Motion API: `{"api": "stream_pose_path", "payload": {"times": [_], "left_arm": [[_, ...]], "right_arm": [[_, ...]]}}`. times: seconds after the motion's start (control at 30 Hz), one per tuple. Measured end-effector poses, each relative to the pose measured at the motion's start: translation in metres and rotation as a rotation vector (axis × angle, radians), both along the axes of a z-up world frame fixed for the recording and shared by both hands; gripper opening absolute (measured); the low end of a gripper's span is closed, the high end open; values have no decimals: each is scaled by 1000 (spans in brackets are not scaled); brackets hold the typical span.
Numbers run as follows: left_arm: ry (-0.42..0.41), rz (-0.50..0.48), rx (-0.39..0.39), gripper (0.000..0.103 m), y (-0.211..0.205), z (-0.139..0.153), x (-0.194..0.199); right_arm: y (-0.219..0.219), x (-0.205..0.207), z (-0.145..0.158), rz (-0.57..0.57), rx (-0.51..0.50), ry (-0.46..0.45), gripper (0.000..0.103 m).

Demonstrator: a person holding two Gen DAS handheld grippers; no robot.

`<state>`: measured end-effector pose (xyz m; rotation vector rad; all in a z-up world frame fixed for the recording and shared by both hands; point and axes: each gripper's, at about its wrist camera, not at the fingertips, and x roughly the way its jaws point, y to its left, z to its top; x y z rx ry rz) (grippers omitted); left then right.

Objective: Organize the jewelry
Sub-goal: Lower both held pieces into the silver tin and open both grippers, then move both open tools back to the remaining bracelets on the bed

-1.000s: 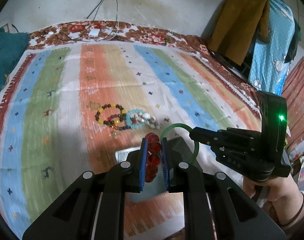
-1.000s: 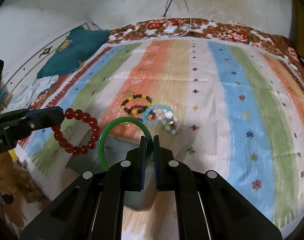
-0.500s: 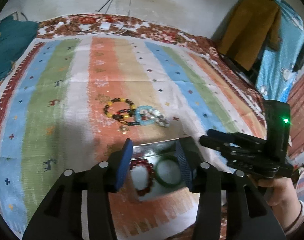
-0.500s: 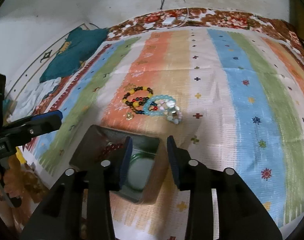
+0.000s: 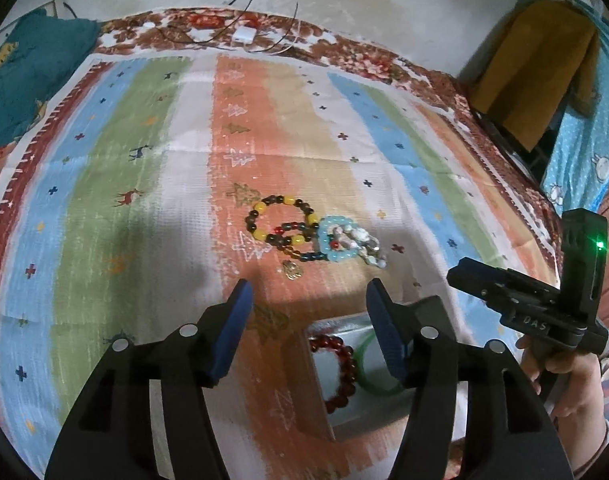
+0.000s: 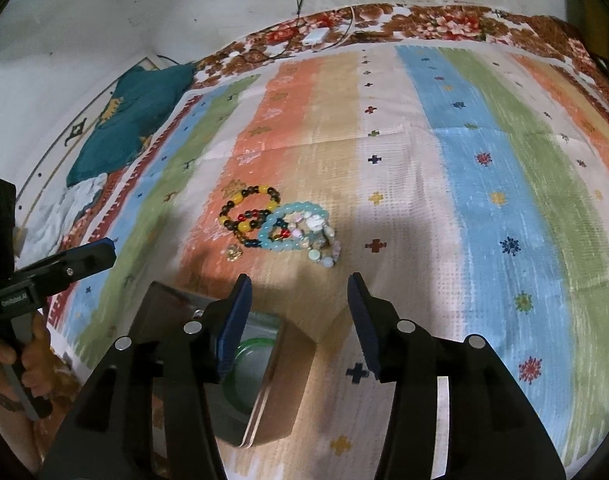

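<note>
Two bracelets already lie in the tin (image 5: 346, 322); your left gripper (image 5: 306, 300) and right gripper (image 6: 298, 292), both empty and opening, point at the bracelet pile (image 5: 312, 236) just beyond, roughly equidistant.

both handheld grippers are built of black plastic, the left gripper (image 5: 306, 300) and right gripper (image 6: 298, 292) being fitted with blue pads (image 5: 230, 330), silver round screws, white lettering and one green light.
</note>
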<state>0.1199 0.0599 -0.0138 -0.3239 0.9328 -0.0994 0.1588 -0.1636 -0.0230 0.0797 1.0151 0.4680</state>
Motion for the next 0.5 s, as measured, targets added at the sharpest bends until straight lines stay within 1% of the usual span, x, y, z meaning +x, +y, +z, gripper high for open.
{"api": "stream_pose_path", "payload": {"times": [0.13, 0.2, 0.33, 0.5], "left_arm": [[27, 6, -3, 60, 5, -6, 12], [32, 11, -5, 63, 8, -7, 17], [54, 19, -25, 63, 15, -14, 25], [68, 14, -25, 63, 16, -18, 36]], "right_arm": [[2, 10, -5, 4, -11, 13, 51], [3, 17, -10, 5, -23, 25, 51], [3, 24, -15, 7, -25, 48, 51], [9, 33, -21, 15, -34, 66, 52]]}}
